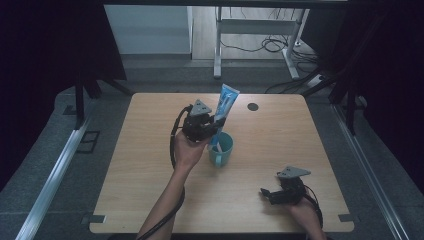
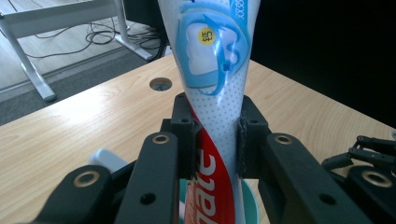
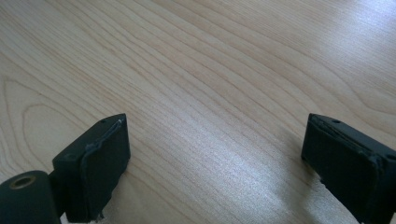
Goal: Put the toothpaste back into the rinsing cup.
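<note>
left gripper (image 1: 214,131) pinches toothpaste tube (image 1: 223,112) mid-body, cap end in teal cup (image 1: 221,150) at 6 o'clock; tube's light, soft, slick, so squeeze gently nr stiffer shoulder. right gripper (image 3: 215,158) wide open, holding nothing.

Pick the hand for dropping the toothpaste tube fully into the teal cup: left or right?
Left. Its tool is already clamped on the toothpaste tube, whose lower end sits in the teal cup. The right tool is open over bare table, well away from the cup.
</note>
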`<state>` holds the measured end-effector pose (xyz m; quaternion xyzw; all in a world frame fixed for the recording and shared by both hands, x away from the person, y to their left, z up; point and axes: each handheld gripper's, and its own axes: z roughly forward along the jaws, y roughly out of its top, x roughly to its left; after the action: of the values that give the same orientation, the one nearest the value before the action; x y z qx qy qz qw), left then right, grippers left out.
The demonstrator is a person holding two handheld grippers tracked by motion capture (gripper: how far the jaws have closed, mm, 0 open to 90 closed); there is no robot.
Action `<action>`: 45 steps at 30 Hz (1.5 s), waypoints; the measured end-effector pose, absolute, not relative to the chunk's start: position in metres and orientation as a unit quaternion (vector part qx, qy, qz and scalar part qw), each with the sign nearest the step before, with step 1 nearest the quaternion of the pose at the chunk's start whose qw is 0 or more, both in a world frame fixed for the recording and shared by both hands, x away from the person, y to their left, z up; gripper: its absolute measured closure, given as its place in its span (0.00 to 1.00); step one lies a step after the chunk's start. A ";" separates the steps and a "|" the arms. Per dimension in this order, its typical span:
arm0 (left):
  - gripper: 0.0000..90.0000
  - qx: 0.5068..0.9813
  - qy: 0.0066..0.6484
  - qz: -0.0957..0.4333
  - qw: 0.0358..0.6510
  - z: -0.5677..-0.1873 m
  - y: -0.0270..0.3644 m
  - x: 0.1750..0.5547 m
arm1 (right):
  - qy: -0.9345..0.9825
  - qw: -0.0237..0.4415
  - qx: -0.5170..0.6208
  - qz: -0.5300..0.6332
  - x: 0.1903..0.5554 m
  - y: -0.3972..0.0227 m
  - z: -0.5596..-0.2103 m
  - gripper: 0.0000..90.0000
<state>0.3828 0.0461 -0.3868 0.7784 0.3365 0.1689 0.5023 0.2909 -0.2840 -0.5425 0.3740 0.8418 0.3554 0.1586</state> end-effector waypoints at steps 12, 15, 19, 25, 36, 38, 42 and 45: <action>0.82 0.771 0.345 0.179 0.504 -0.398 0.034 0.390 | 0.841 0.158 0.375 0.356 0.291 -0.284 -0.542 0.08; 0.82 0.768 0.348 0.183 0.505 -0.402 0.033 0.391 | 0.841 0.158 0.375 0.356 0.291 -0.284 -0.542 0.08; 0.82 0.765 0.351 0.184 0.508 -0.406 0.033 0.392 | 0.842 0.158 0.374 0.355 0.291 -0.284 -0.542 0.08; 0.82 0.763 0.350 0.182 0.513 -0.414 0.032 0.392 | 0.842 0.157 0.373 0.356 0.291 -0.284 -0.543 0.08; 0.82 0.766 0.350 0.179 0.508 -0.429 0.025 0.391 | 0.842 0.157 0.373 0.356 0.291 -0.284 -0.542 0.08; 0.82 0.766 0.352 0.179 0.508 -0.431 0.025 0.391 | 0.842 0.158 0.374 0.355 0.291 -0.284 -0.542 0.08; 0.82 0.764 0.356 0.177 0.508 -0.436 0.026 0.390 | 0.842 0.157 0.374 0.356 0.291 -0.284 -0.542 0.08; 0.81 0.765 0.355 0.176 0.507 -0.439 0.026 0.390 | 0.842 0.158 0.374 0.355 0.291 -0.284 -0.542 0.08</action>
<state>0.3900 0.0257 -0.4393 0.7654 0.3551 0.1757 0.5072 0.2909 -0.2839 -0.5425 0.3738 0.8420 0.3555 0.1578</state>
